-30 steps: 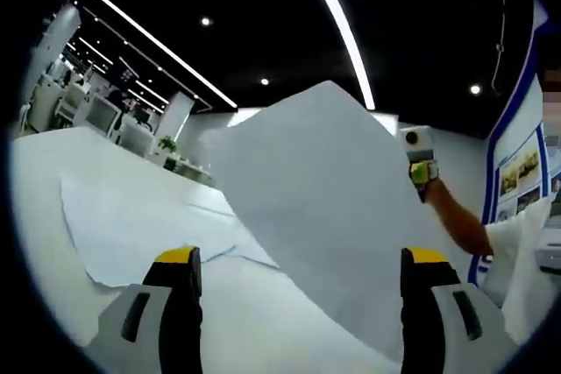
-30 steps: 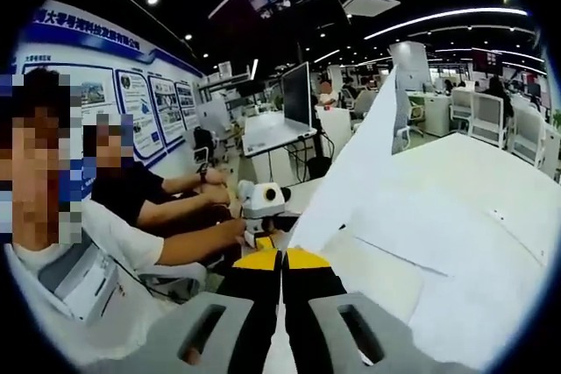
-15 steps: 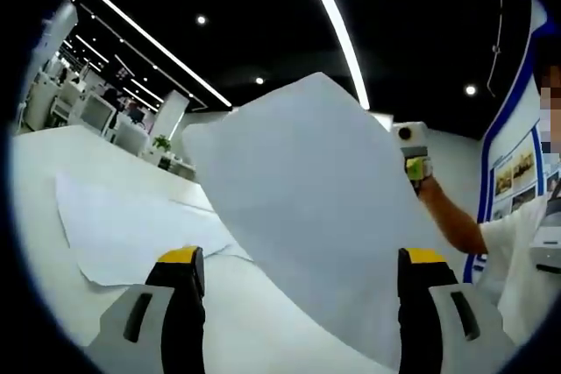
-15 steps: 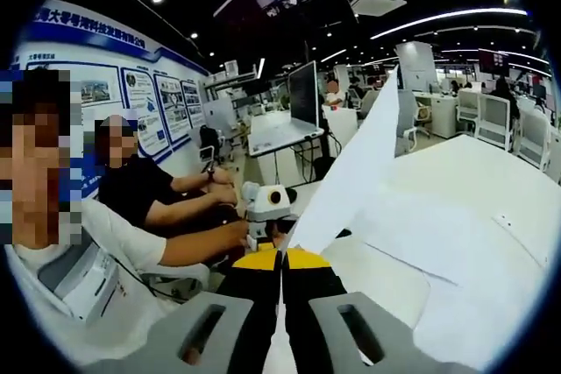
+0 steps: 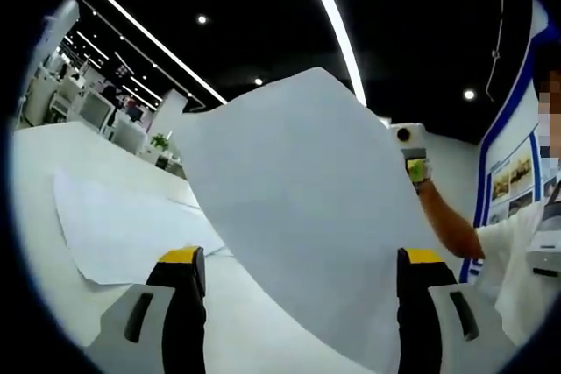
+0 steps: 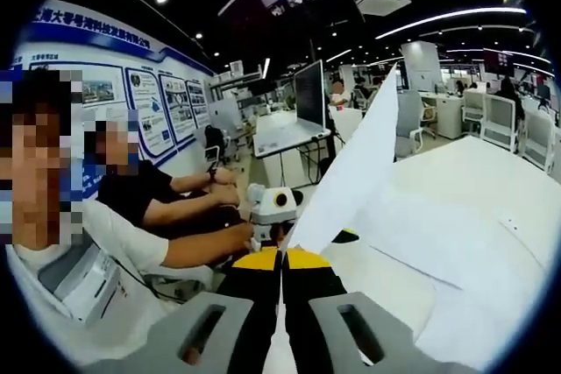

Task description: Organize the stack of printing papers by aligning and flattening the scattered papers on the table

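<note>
left gripper [image 5: 298, 260] fingers spread | right gripper [image 6: 280, 258] pinching lifted sheet [image 6: 355, 177] | more papers [image 5: 123, 229] on table [image 5: 35, 190]

raised sheet [image 5: 307, 216] above table [image 5: 35, 216] | loose papers [image 5: 123, 234] flat on table, left of sheet

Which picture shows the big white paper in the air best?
The left gripper view: the lifted white paper sheet faces the camera, broad and flat. The right gripper view shows it nearly edge-on, pinched in the shut right tongs.
</note>
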### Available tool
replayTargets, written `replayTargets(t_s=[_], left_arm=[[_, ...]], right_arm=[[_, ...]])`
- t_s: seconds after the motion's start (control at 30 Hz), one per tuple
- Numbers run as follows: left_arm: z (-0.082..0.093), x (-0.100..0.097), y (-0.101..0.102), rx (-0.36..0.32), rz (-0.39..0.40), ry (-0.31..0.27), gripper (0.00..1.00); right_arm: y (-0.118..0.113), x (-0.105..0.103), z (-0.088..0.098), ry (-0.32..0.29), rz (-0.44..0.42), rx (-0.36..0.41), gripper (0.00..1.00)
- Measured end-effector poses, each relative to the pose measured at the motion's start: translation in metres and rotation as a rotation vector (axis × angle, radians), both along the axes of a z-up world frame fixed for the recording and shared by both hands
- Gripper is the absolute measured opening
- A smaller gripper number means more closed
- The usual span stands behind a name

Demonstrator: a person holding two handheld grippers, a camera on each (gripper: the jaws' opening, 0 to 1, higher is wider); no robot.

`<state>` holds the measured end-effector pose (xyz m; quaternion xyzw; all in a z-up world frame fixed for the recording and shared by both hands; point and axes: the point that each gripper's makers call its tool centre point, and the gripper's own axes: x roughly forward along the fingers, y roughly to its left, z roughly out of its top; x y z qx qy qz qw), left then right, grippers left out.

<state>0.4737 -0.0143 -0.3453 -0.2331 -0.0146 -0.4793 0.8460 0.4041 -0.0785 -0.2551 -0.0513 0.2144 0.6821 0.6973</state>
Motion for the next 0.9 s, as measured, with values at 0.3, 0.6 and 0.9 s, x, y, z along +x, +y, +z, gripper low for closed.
replayTargets(t_s=[0.3,0.6,0.9], left_arm=[[0.003,-0.006,-0.001,-0.022,-0.032,-0.006,0.86],[0.005,-0.006,0.002,-0.043,-0.035,0.009,0.79],[0.010,-0.006,0.007,-0.101,-0.038,0.040,0.54]], right_arm=[[0.000,0.005,-0.009,0.010,-0.011,-0.021,0.00],[-0.013,0.022,-0.018,0.015,-0.063,-0.046,0.00],[-0.035,0.038,-0.030,0.036,-0.127,-0.059,0.00]])
